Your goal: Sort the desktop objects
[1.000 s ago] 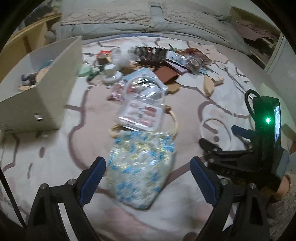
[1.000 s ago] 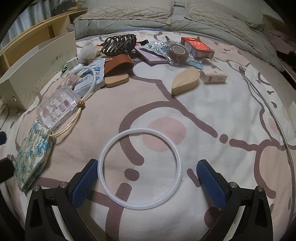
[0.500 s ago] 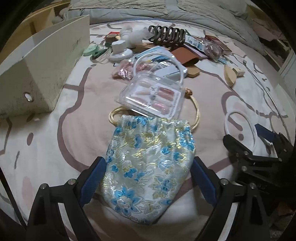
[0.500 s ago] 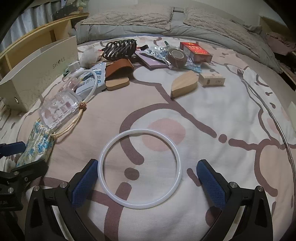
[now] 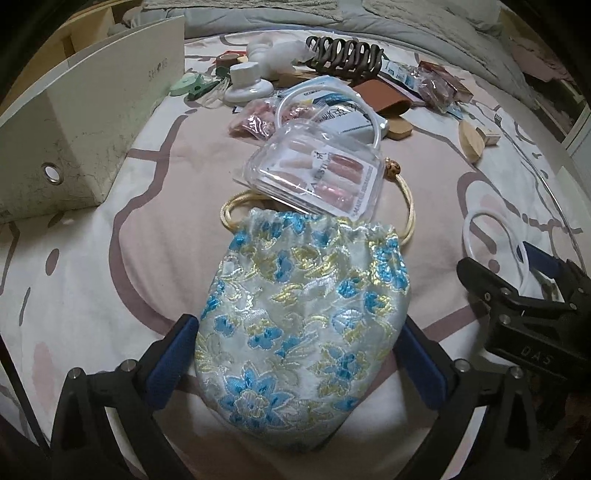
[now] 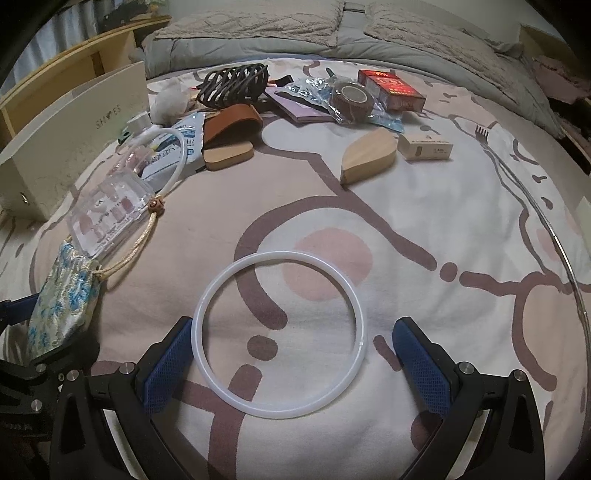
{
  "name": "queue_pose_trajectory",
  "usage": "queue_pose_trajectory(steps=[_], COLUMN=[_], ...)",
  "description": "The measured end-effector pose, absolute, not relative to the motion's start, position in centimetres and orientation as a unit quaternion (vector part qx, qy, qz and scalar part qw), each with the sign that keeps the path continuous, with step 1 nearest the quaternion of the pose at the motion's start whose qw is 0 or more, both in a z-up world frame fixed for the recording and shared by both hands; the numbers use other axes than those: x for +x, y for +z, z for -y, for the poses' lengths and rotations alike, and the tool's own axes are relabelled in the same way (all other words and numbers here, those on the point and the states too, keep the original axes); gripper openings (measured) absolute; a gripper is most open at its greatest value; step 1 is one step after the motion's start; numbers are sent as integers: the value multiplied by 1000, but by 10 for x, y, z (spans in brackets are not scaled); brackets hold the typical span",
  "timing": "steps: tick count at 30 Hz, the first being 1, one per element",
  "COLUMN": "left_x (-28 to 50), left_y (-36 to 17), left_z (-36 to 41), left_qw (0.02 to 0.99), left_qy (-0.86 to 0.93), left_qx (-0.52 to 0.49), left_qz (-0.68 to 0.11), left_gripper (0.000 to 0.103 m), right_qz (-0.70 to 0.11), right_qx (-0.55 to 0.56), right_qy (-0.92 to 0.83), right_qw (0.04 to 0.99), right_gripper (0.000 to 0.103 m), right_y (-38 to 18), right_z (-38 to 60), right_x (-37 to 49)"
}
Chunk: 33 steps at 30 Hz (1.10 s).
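A bed (image 6: 424, 229) with a pale sheet patterned in brown lines and pink spots carries everything; grey quilted bedding (image 6: 258, 26) is bunched at its far end, and wooden shelving (image 6: 74, 48) stands at the left.

One pouch (image 5: 303, 317), blue and gold brocade, lies flat between the pads of the left tool (image 5: 295, 363), whose jaws are opening; the pads sit just beside the cloth, not clearly pressing it. Its gold cord (image 5: 408, 206) loops under one clear case (image 5: 317, 177) of pink false nails. One white box (image 5: 85, 122) stands at the left.

One white ring (image 6: 280, 345) lies flat between the wide-open pads of the right tool (image 6: 291, 365), its left edge just beside the left pad, clear of the right pad.

Farther back: one dark hair claw (image 6: 232, 85), two pale wooden pieces (image 6: 369, 155), one red box (image 6: 391, 90), one small cardboard box (image 6: 426, 146), one tape roll (image 6: 349, 98) in a clear wrapper.

The white box's contents are hidden, and the heap behind the claw is too jumbled to tell apart
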<state>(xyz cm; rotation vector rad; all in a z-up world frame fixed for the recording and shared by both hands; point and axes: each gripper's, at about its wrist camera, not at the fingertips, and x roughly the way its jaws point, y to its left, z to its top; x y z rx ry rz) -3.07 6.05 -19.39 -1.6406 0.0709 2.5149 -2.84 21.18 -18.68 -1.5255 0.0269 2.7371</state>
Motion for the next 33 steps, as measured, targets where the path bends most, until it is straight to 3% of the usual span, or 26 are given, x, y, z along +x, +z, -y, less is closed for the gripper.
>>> queue_pose_trajectory(steps=[5,10,19,29,31,33], left_x=[-31,-29,-27,-26,-24,-23], left_y=[-193,-189,-180,-173,-172,-170], left_z=[-58,-55,-45,-39,-43,-46], left_qw=[72,81,102,111,118,131], left_qy=[833,833,826,832,834,834], left_qx=[-547,-547,-550,-538,-536,-532], left_qz=[-19,-1,64,73,63,56], left_gripper=[103,103,96,36,30,15], right_qz=[-16,-2,2,1,1,0], right_qx=[-472,-456,-454,-453,-453,-453], right_qy=[881,890,891,892,892,891], right_qw=[-1,-7,-4,-1,-2,-1], right_gripper=[100,84,84,84,84,84], right_y=[-185,-180,-179,-179,-179,-179], right_z=[-213,-205,-203,-202,-202,-202], right_x=[-23,-16,-15,-14,-14,-15])
